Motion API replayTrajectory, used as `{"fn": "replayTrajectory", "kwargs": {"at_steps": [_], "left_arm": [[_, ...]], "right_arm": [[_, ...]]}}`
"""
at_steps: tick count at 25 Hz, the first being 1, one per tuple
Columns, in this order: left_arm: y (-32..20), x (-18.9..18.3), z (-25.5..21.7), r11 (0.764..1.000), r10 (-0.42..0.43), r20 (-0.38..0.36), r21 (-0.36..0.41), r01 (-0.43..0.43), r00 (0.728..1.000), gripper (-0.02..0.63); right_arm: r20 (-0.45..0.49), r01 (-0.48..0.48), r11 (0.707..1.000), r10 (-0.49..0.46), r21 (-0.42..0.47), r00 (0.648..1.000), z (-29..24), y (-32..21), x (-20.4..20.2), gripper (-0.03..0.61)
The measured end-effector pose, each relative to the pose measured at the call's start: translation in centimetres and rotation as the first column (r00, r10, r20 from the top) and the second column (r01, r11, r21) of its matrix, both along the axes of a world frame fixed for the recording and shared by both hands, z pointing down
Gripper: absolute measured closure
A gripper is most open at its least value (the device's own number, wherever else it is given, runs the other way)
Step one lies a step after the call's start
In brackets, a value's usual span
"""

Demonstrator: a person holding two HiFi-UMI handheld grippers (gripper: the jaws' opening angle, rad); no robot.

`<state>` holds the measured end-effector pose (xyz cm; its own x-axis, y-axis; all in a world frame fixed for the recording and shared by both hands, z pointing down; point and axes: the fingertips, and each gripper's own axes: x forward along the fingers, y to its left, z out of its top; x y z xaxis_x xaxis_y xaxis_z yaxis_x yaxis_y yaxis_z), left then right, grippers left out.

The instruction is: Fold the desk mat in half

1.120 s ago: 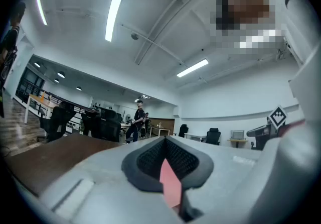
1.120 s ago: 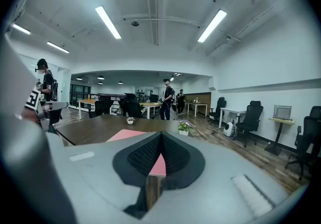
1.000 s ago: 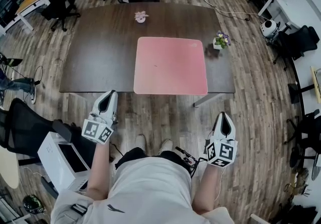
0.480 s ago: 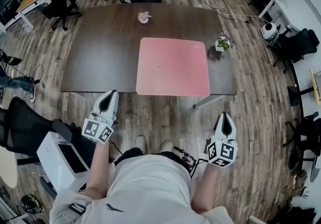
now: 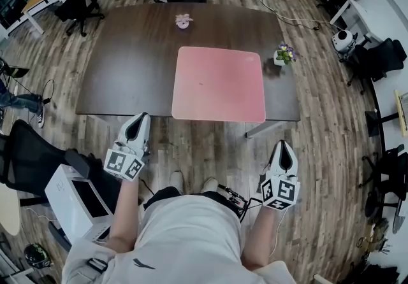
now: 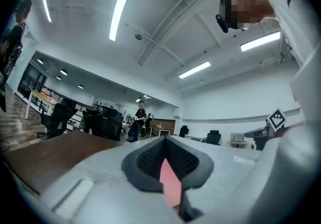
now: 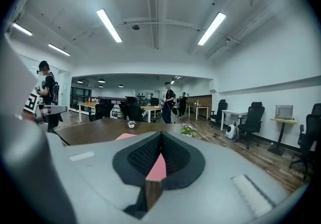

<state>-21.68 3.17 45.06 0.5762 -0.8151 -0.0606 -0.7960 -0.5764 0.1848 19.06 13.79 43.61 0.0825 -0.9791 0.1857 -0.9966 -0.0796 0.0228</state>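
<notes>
Left gripper (image 5: 138,118) and right gripper (image 5: 284,146) are both clenched and empty. Desk mat (image 5: 218,83) lies flat and unfolded on table (image 5: 127,66), well ahead of both jaws. Risk: if tips arrive shut they shove the thin mat instead of pinching its edge. Flower pot (image 5: 281,55), ahead of the right jaws, may get knocked.

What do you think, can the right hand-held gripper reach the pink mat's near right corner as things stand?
Probably yes. The right hand-held gripper hangs short of the table, only open floor between it and the pink mat, its corner bare at the near edge. Its jaws are shut and must open first.
</notes>
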Motion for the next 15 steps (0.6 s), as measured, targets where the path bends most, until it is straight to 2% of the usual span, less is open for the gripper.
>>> {"fn": "replayTrajectory", "kwargs": {"at_steps": [15], "left_arm": [[0.7,3.1,-0.4,0.997,-0.080,0.015,0.002,0.080,0.997,0.609]], "right_arm": [[0.013,0.084,0.996,-0.084,-0.012,0.996,-0.3,-0.8,4.1,0.577]]}}
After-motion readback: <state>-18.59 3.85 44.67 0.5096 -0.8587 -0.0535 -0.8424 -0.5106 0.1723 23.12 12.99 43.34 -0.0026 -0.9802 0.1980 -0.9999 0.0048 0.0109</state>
